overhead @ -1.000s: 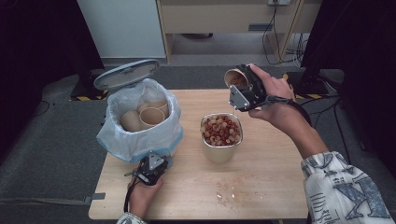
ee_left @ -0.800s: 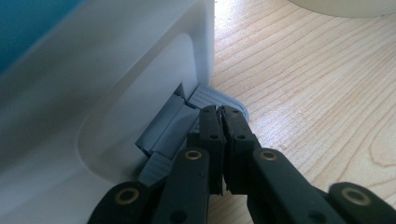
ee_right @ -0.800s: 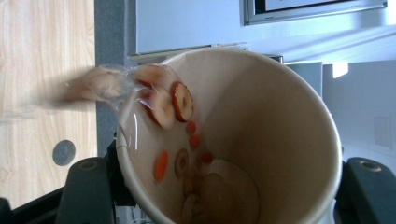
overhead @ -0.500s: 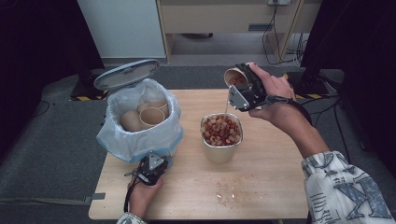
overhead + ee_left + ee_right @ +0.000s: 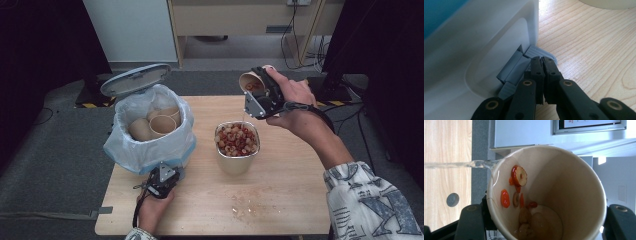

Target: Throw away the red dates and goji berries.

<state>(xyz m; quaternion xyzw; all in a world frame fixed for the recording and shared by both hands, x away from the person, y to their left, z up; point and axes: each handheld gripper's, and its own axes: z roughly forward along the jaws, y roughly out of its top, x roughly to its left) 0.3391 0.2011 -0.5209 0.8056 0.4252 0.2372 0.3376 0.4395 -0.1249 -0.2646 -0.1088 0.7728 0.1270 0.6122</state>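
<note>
Your right hand-held gripper (image 5: 256,95) clamps the tilted paper cup (image 5: 546,192) over the steel container (image 5: 237,147), liquid draining, fruit pieces left inside; your left hand-held gripper (image 5: 543,72), clenched, presses the bin pedal (image 5: 524,67).

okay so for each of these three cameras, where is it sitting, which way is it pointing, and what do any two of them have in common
High view: fixed above the person's side of the wooden table, looking forward and down; both forearms enter from the bottom, left gripper by the lined bin, right gripper tipping a paper cup over the metal container.
Left gripper view: rides the left gripper, looking along its shut jaws at the bin's grey pedal.
Right gripper view: rides the right gripper, looking into the tilted cup, liquid streaming out.
Shared: high and right gripper views both show the cup; high and left, the bin.
</note>
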